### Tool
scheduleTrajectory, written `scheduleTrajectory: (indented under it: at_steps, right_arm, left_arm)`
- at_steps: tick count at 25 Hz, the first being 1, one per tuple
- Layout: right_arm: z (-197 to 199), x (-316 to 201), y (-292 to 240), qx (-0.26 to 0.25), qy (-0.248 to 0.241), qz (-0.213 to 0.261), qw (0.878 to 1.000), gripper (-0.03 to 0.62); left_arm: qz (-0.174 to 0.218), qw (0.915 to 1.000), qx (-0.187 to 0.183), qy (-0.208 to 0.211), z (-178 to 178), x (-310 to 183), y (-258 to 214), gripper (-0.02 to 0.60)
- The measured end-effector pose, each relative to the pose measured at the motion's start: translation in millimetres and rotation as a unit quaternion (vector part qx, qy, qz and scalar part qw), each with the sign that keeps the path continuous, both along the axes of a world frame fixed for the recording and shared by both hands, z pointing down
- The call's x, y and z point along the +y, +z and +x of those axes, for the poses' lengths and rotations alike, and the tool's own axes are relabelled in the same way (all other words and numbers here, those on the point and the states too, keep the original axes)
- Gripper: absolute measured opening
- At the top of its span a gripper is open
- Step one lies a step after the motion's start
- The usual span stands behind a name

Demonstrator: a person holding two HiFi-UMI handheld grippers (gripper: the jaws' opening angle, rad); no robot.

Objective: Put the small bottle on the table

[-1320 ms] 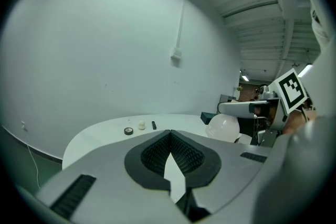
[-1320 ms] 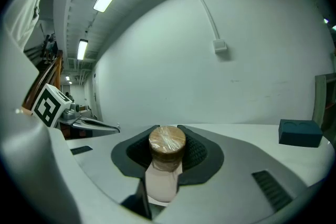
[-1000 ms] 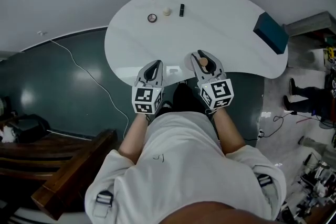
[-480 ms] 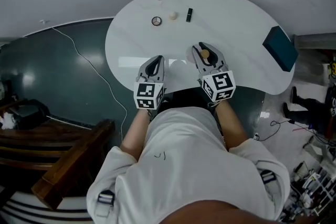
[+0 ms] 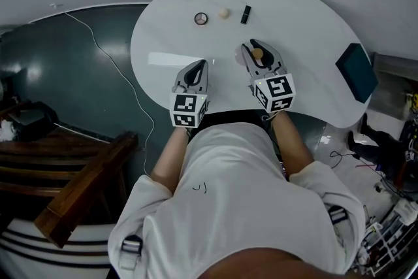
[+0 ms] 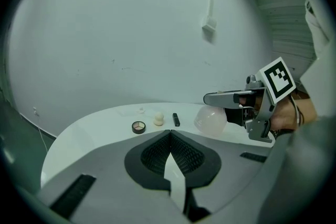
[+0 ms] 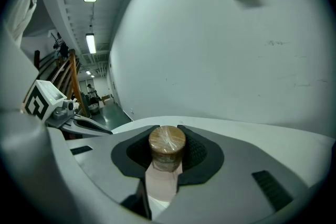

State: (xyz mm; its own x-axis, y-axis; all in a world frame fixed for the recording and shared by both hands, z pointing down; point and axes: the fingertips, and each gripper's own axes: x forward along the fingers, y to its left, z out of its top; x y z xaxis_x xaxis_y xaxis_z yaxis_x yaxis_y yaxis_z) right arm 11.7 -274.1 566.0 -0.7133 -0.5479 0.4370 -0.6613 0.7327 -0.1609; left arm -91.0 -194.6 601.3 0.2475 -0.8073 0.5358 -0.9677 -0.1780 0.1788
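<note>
Cork-capped and frosted pink, the small bottle (image 7: 167, 150) stays clenched upright in the right gripper (image 5: 256, 49), which has advanced from the edge farther over the white rounded table (image 5: 307, 16) below it; setting it down remains. Alongside, the left gripper (image 6: 170, 135) is closed, empty.

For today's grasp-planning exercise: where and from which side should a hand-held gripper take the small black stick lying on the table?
Probably at the middle of the black stick, from above, jaws across its narrow width. It lies flat on the table, long and slim, so only its long sides offer opposing faces.
</note>
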Motion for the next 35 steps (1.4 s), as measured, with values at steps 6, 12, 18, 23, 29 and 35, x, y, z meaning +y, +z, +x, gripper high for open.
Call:
scheduleTrajectory:
  at_steps: [6, 12, 18, 23, 29, 35]
  right_arm:
    - [-8.6, -22.4, 19.0, 0.012, -0.013, -0.012, 1.000, 0.100]
    - [-15.8, -40.5, 40.9, 0.036, -0.029, -0.015, 0.999, 0.100]
    - [-23.1, -49.1, 58.7, 0.048, -0.043, -0.026, 0.998, 0.100]
    - [-27.7, -53.2, 70.3, 0.059, -0.054, -0.031, 0.996, 0.100]
    - [-29.3, -55.0, 81.6, 0.067, -0.057, -0.033, 0.996, 0.100]
    - [-29.8, -54.1, 90.3, 0.075, -0.058, -0.039, 0.995, 0.100]
  left_arm:
    - [-0.013, 0.9999, -0.001, -0.011, -6.4, -14.1, 12.2, 0.012]
    - [-0.020, 0.9995, -0.003, -0.025, -12.0, -27.4, 24.1, 0.012]
    - [-0.029, 0.9988, -0.003, -0.039, -18.3, -30.6, 34.1, 0.012]
    - [-0.030, 0.9985, -0.003, -0.045, -18.2, -30.0, 37.9, 0.012]
    - [-0.042, 0.9977, 0.003, -0.054, -17.6, -20.1, 44.8, 0.012]
    - [-0.049, 0.9971, 0.003, -0.058, -18.1, -14.6, 46.6, 0.012]
